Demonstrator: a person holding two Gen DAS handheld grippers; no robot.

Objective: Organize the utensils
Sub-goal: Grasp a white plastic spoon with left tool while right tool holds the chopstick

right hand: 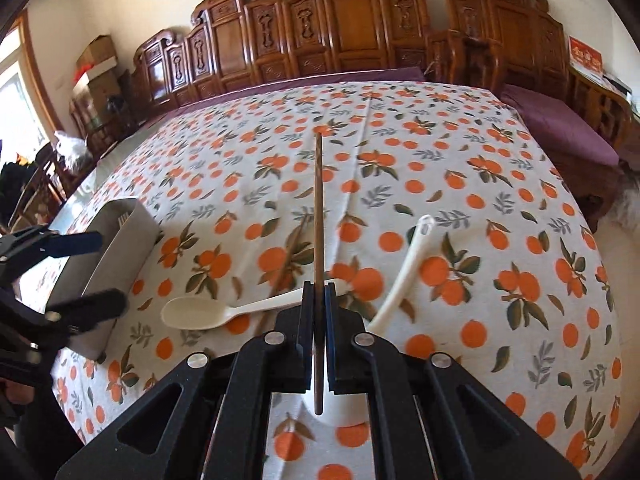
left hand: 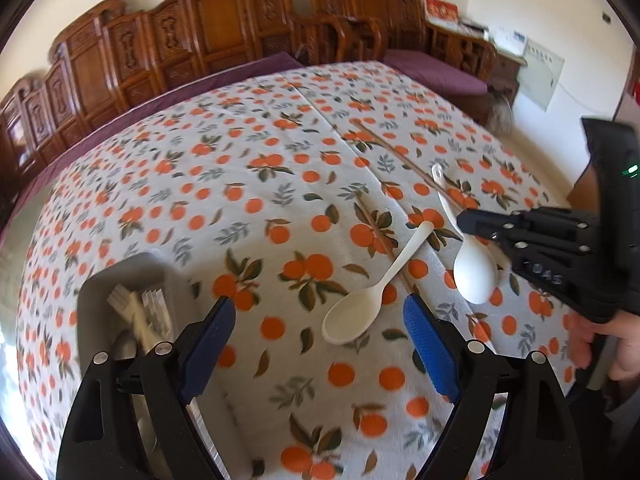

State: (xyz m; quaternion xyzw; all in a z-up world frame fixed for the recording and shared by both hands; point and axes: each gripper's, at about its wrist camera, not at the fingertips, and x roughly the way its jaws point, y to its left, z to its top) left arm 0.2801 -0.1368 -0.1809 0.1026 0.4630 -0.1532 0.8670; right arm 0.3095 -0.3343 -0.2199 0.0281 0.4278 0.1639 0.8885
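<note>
I have the right gripper (right hand: pixel 319 300) clamped on one brown chopstick (right hand: pixel 318 216). The pads meet the stick near its lower end, so most of its length runs forward beyond the fingertips and a short tail shows behind them. I judge this end grip is meant to let the stick be lowered end-first into the grey utensil tray (right hand: pixel 120 248) at the near left of the table.

The left gripper (left hand: pixel 320 332) is empty, its blue pads (left hand: pixel 428 344) standing wide apart above the orange-print tablecloth (left hand: pixel 240 160). The nearer white spoon (left hand: pixel 360 308) lies just beyond and between those pads, bowl toward me, handle running to the far right. I read this as lining up to take that spoon; no contact is visible.

A second chopstick (left hand: pixel 376 228) lies on the cloth, passing under that spoon's handle. A second white spoon (left hand: pixel 472 268) lies further right; whether its bowl rests on the cloth I cannot tell.

The tray already holds white utensils (left hand: pixel 136 312) and sits just left of the left gripper. From the held stick it is well to the left, with the nearer spoon between them.
</note>
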